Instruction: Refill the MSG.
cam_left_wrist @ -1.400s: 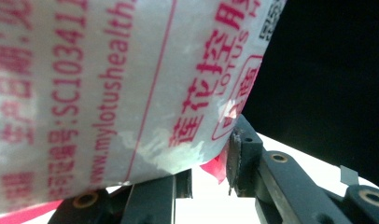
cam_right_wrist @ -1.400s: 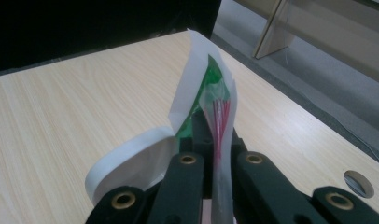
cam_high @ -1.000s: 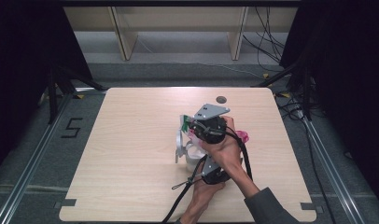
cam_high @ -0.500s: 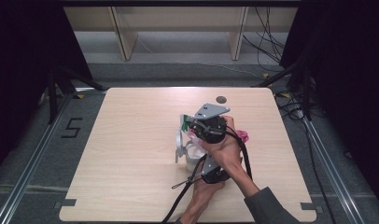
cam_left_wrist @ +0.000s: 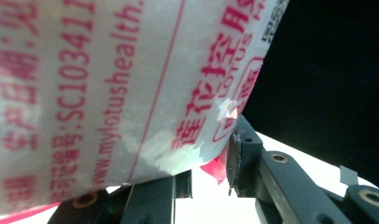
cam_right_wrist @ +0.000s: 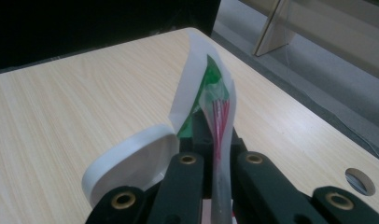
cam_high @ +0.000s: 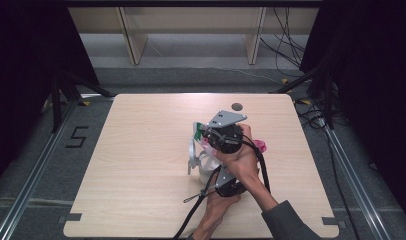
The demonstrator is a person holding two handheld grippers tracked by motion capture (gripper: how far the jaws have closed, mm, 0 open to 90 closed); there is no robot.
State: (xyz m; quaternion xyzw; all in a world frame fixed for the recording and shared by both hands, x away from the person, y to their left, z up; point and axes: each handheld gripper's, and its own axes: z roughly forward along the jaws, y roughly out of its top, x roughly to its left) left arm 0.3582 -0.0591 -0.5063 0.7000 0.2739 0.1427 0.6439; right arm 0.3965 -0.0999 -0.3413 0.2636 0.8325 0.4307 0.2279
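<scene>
Right gripper view: jaws pinch a plastic bag over the desk.
Right gripper clamps the bag's edge tight; left gripper grips its printed side between narrowly parted jaws.

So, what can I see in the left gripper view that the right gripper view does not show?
The left gripper view gives red printed text and a web address on the white plastic bag, seen close. The right gripper view gives the wooden table, its round hole and the bag's green patch. Both share the bag between black jaws: the right gripper is shut on it, and so is the left gripper.
</scene>
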